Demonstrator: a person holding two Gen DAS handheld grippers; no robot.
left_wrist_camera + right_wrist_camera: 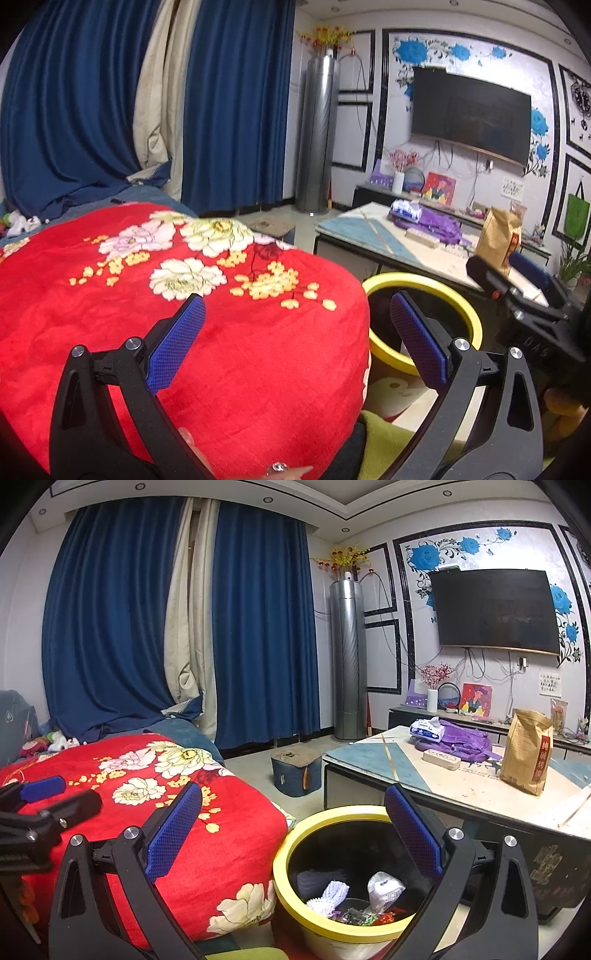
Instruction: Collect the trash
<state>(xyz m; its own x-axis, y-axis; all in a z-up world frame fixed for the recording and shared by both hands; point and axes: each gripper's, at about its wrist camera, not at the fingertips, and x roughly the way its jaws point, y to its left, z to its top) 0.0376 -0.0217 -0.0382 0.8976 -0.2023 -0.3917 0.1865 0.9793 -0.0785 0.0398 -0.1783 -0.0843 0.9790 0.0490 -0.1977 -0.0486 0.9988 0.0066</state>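
A yellow-rimmed trash bin [295, 836] stands on the floor between the red flowered blanket [207, 812] and the low table [480, 794]. Inside it lie a crumpled white wrapper [384, 890], white foam netting [332, 891] and small colourful scraps. My right gripper [293, 805] is open and empty, above the bin. My left gripper [297, 314] is open and empty, over the blanket's edge [221, 332], with the bin [469, 314] to its right. The right gripper shows at the right of the left wrist view [517, 280]; the left one shows at the left of the right wrist view [44, 797].
On the table stand a brown paper bag [528, 749], a purple bag [458, 740], a tissue pack [428, 729] and a flat box [441, 758]. A blue stool [295, 771] stands on the floor. Blue curtains, a tall silver air conditioner [349, 657] and a wall TV [495, 609] are behind.
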